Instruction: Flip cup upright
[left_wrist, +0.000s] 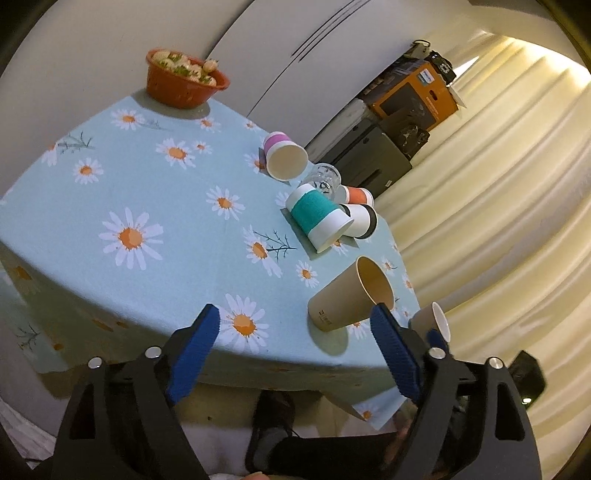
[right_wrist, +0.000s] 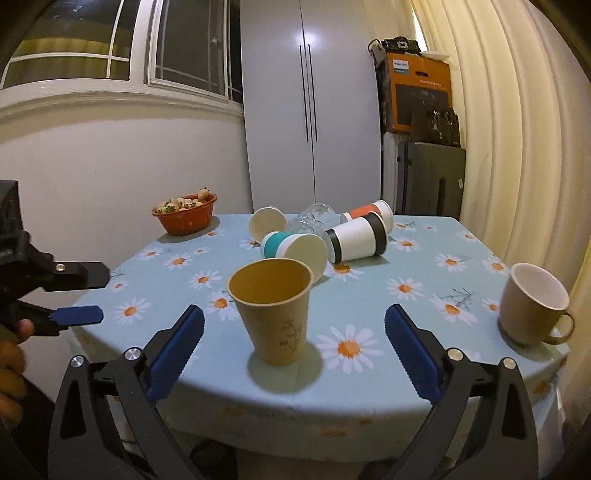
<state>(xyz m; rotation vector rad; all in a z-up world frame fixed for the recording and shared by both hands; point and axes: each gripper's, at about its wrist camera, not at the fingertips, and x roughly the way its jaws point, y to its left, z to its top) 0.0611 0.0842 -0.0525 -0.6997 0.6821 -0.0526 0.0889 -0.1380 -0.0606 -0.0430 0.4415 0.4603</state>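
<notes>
A brown paper cup (right_wrist: 273, 314) stands upright near the table's front edge; it also shows in the left wrist view (left_wrist: 347, 299). My right gripper (right_wrist: 295, 314) is open, its blue pads on either side of the cup and a little in front of it, not touching. My left gripper (left_wrist: 295, 314) is open and empty, off the table's left edge; it shows in the right wrist view (right_wrist: 79, 295). Behind lie several cups on their sides: a teal-banded one (right_wrist: 291, 249), a black-banded one (right_wrist: 356, 238), an orange-banded one (right_wrist: 369, 212), a purple-banded one (left_wrist: 284, 155).
A clear glass (right_wrist: 310, 219) lies among the fallen cups. A beige mug (right_wrist: 532, 304) stands upright at the right edge. A red bowl of food (right_wrist: 186, 214) sits at the back left. The table (right_wrist: 406, 258) has a daisy cloth. Curtains hang at the right.
</notes>
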